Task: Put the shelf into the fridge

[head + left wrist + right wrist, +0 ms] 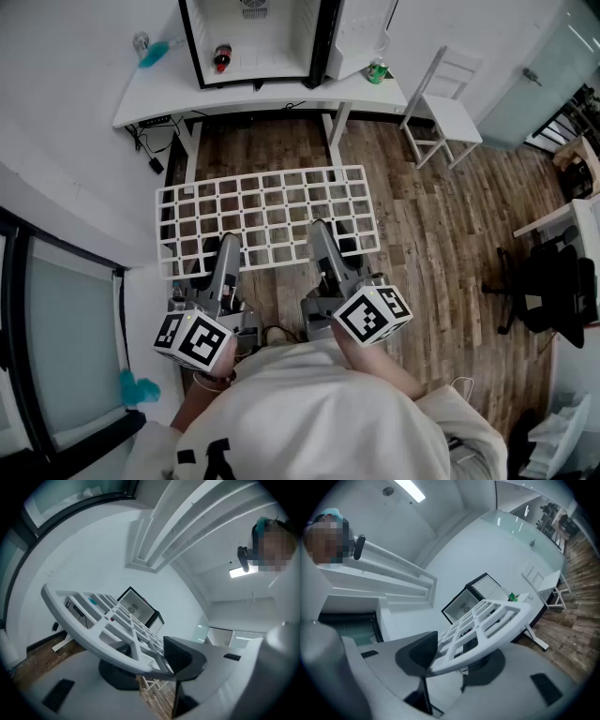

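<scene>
In the head view, a white shelf (267, 211) with many square holes is held flat over the wooden floor (441, 234), in front of the white table (281, 96). Its near edge is gripped by the left gripper (228, 242) and the right gripper (319, 230), one on each side of the middle. The fridge (281, 37) is seen on the table, well apart from the shelf, with its door swung open. A bottle (221, 58) with a red cap is seen inside it. A white chair (442, 111) is set beside the table.

In the left gripper view, the jaws are seen about half closed, and the shelf's edge is pinched between the two dark pads. The fridge is seen far behind the shelf.

In the right gripper view, the jaws are also about half closed, and the shelf's edge is squeezed between the pads. The shelf is not yet put in the fridge.
</scene>
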A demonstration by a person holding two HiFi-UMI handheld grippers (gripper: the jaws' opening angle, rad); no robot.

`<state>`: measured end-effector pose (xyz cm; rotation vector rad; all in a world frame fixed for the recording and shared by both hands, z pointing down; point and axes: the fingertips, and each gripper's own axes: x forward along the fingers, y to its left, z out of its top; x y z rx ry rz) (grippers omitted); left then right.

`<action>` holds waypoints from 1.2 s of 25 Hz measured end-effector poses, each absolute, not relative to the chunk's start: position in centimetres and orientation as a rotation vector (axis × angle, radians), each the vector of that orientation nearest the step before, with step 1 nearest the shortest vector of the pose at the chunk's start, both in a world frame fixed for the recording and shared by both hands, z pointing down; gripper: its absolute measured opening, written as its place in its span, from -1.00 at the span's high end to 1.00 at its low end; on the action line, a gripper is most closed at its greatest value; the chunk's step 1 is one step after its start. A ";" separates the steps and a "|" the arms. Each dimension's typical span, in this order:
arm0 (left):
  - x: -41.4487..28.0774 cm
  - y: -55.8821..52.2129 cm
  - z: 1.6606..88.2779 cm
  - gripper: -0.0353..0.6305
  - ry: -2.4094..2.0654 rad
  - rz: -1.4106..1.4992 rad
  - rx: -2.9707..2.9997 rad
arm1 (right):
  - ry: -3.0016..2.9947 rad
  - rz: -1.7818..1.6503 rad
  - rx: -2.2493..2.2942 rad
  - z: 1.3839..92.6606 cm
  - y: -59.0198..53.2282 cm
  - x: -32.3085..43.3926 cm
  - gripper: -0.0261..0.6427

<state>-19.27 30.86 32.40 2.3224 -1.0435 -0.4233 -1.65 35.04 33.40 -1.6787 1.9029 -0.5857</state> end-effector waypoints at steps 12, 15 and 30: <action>-19.7 29.9 32.3 0.47 -1.039 -0.424 2.325 | 1.900 -0.587 -1.684 33.3 34.1 -2.1 0.41; -20.0 29.6 32.3 0.47 -1.033 -0.431 2.322 | 1.902 -0.578 -1.687 33.1 33.8 -2.4 0.41; -21.0 27.3 33.1 0.46 -1.018 -0.424 2.308 | 1.865 -0.591 -1.722 33.7 32.0 -3.4 0.41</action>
